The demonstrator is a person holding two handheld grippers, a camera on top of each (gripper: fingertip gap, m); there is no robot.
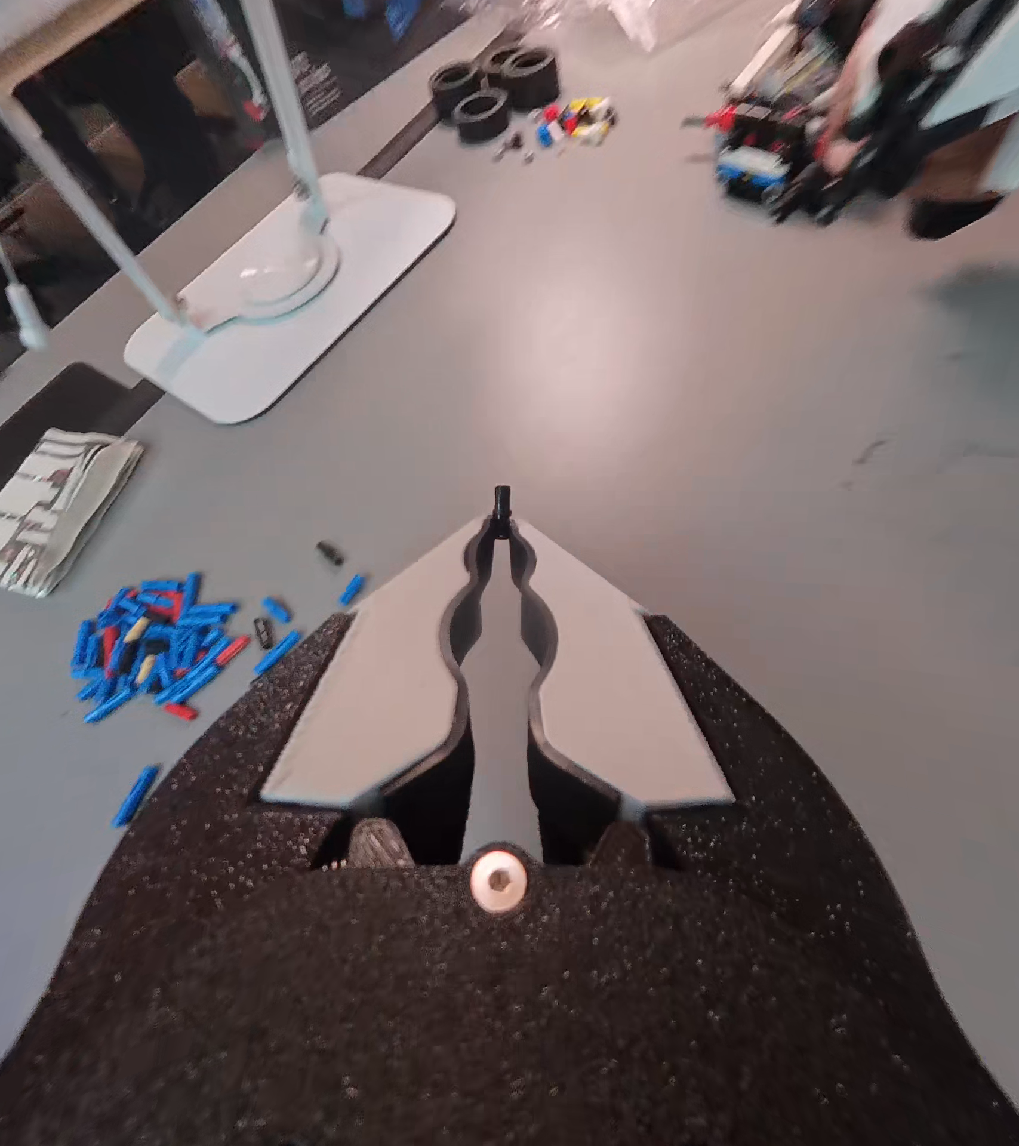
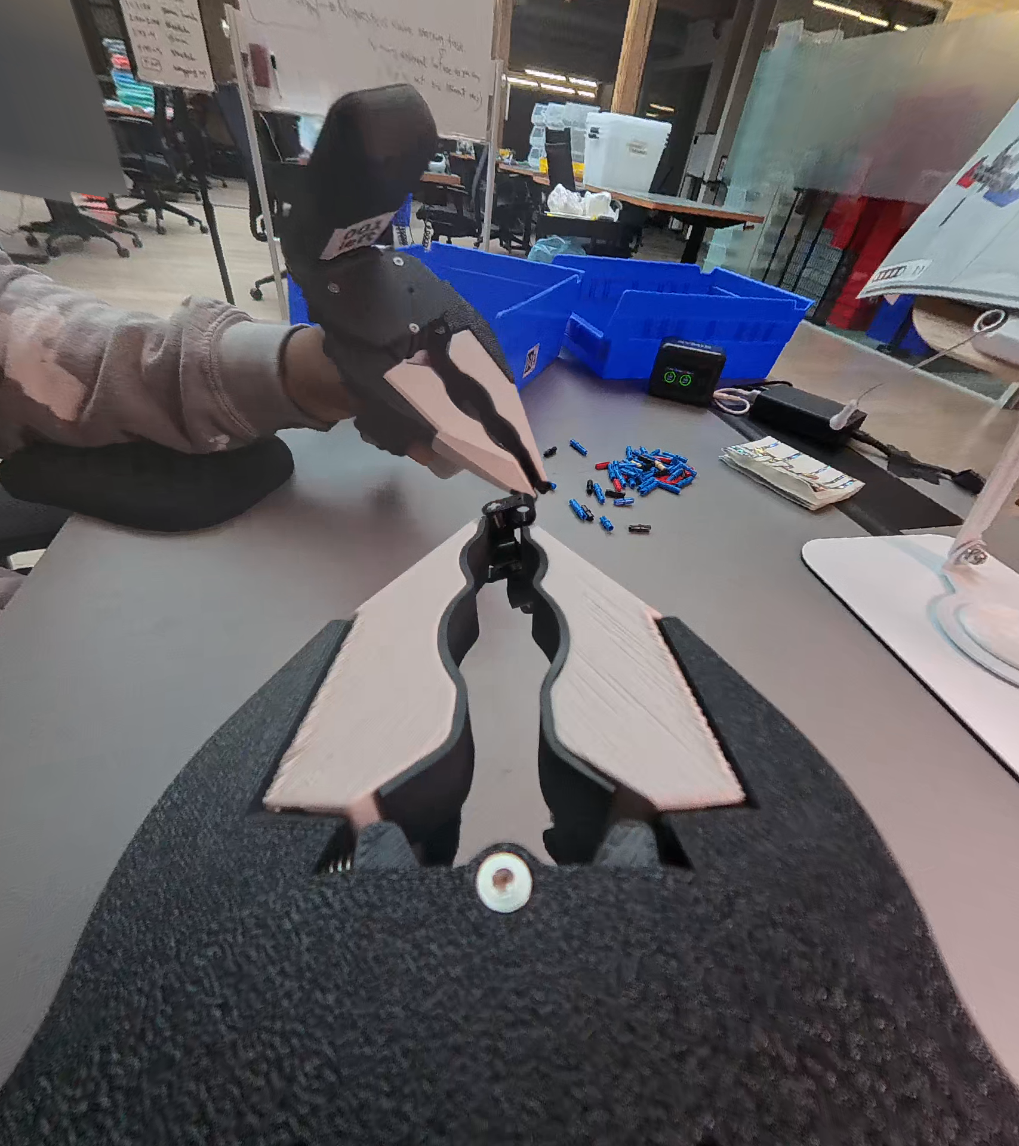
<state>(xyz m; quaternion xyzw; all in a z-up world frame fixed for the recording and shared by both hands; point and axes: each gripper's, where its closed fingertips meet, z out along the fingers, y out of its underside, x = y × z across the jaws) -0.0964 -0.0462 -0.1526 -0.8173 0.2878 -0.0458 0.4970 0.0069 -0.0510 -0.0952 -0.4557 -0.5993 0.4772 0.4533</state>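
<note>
Nearest the lens in the left wrist view, the left gripper (image 1: 502,527) fills the lower half of the frame, its jaws closed on a small black pin (image 1: 502,505) that stands out past the tips at frame centre, above the bare grey table (image 1: 742,496). At lower left lies a loose pile of blue and red pins (image 1: 153,651); a folded paper booklet (image 1: 48,515) sits above it at the left edge, and a white lamp base (image 1: 302,291) further up. Black tyres (image 1: 494,87) and a partly built brick model (image 1: 773,161) are blurred along the top. In the right wrist view, the right gripper (image 2: 503,533) occupies the lower frame, its jaws clamped on a black connector piece (image 2: 508,527) whose round holes face up at centre. The left gripper (image 2: 541,487) reaches in from the upper left, held by a sleeved arm (image 2: 91,366), its pin tip just beside the piece's top; whether they touch I cannot tell. The pin pile (image 2: 643,474) lies right of centre, blue bins (image 2: 649,310) behind. Judging from this, seating the pin well calls for lining its axis with one hole, keeping the connector steady, and pushing straight, since a skewed push could twist the pin out of so shallow a grip.
</note>
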